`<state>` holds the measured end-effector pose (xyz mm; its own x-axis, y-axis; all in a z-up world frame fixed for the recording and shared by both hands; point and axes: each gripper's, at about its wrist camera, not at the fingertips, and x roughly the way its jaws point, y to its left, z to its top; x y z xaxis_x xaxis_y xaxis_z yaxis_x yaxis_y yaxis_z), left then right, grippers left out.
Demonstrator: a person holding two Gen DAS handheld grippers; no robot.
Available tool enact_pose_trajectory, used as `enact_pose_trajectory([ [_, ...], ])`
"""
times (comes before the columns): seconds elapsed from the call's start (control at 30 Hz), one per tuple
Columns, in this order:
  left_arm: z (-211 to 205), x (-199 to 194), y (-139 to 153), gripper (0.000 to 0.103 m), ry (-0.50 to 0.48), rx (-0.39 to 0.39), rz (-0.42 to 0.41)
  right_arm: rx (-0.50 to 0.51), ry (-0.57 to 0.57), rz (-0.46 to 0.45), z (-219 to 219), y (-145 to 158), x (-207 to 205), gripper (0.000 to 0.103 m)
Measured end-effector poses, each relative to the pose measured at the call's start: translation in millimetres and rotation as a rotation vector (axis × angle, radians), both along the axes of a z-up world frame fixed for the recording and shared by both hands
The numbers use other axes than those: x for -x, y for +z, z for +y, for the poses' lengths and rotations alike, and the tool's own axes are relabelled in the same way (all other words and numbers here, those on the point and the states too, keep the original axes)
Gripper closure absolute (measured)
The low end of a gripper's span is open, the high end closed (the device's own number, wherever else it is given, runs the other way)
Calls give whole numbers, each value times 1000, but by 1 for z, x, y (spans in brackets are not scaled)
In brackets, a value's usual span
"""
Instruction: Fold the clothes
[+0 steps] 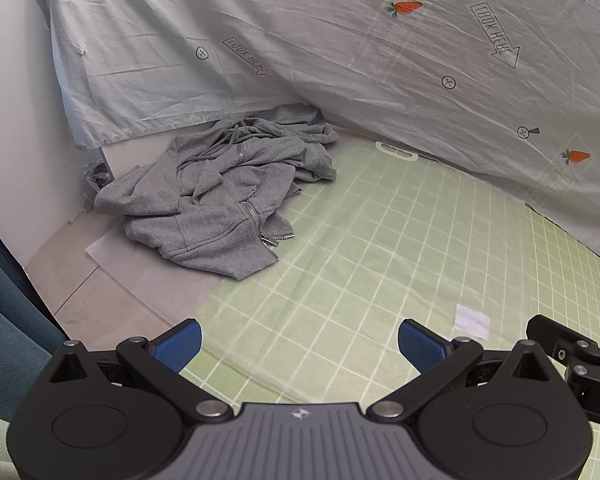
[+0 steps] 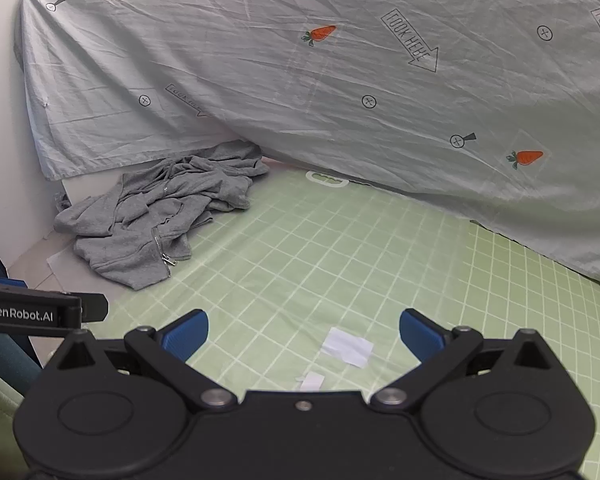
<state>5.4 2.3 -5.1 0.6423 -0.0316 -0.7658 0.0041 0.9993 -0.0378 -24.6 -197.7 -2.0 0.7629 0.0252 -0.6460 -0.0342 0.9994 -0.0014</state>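
Left gripper spread wide, empty; right gripper same; hoodie untouched.

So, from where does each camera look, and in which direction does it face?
Left wrist: sits on the left hand-held gripper, facing forward over the green grid mat toward the crumpled grey hoodie; its open blue fingers show, and the right hand-held gripper at the right edge.
Right wrist: sits on the right hand-held gripper, same direction; its open fingers show, and the left hand-held gripper at the left edge.
Shared: hoodie, mat, carrot-print sheet.
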Motion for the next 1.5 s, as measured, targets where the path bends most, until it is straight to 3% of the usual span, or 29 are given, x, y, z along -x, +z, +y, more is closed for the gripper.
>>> enact_pose_trajectory([
  [0.43,0,-33,-13,0,5,-13,35,27,-36,45,-9,-10,-27,0],
  [0.7,28,-91,-34,0,108,-62,77,84,-54,68,-22,-17,-75,0],
  [0.97,92,-170,-67,0,386,-45,139,72,5,127,-20,-47,-185,0],
  [1.1,130,-207,-89,0,516,3,174,55,43,160,-15,-65,-246,0],
  [1.33,182,-245,-116,0,693,112,136,-73,142,216,29,-106,-358,13],
  [1.4,194,-254,-122,0,738,137,119,-112,163,218,44,-115,-381,20],
  [1.5,207,-270,-133,0,759,163,130,-184,207,206,66,-125,-406,20],
])
